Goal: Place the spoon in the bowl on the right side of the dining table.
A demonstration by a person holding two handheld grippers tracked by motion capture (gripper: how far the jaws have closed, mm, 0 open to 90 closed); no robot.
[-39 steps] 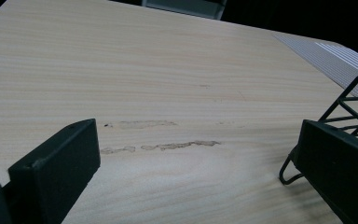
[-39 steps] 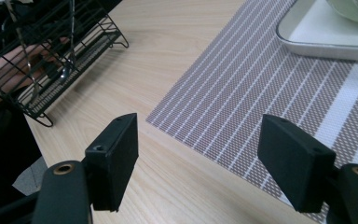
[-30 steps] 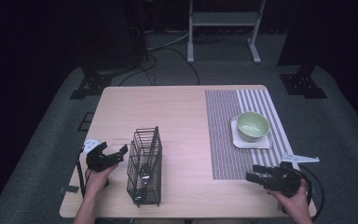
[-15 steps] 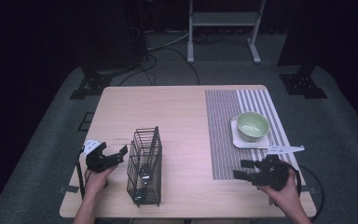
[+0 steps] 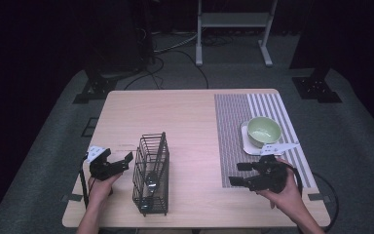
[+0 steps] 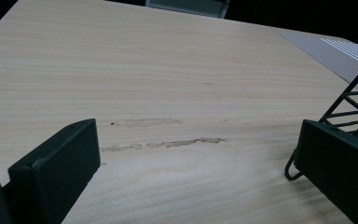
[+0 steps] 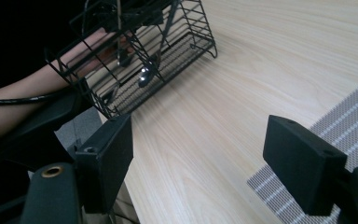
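A black wire basket (image 5: 151,170) stands upright on the wooden table (image 5: 175,112), front left of centre, with metal cutlery (image 7: 143,74) inside. My left gripper (image 5: 125,162) rests just left of the basket, open, its jaws pointing at the basket's near end (image 6: 354,98) and only bare wood between them (image 6: 196,135). My right gripper (image 5: 234,173) hovers over the front-left corner of the striped placemat (image 5: 243,112), jaws pointing left toward the basket (image 7: 135,56). Its jaws have just been opening further and hold nothing (image 7: 198,126).
A pale green bowl (image 5: 264,129) sits on a white square coaster on the placemat, just behind the right hand. Bare wood lies between the basket and the placemat. A cable trails off the table's right front edge.
The right hand has moved left and risen, from the table's front right corner to the placemat's front-left corner. The left gripper and the basket have kept still.
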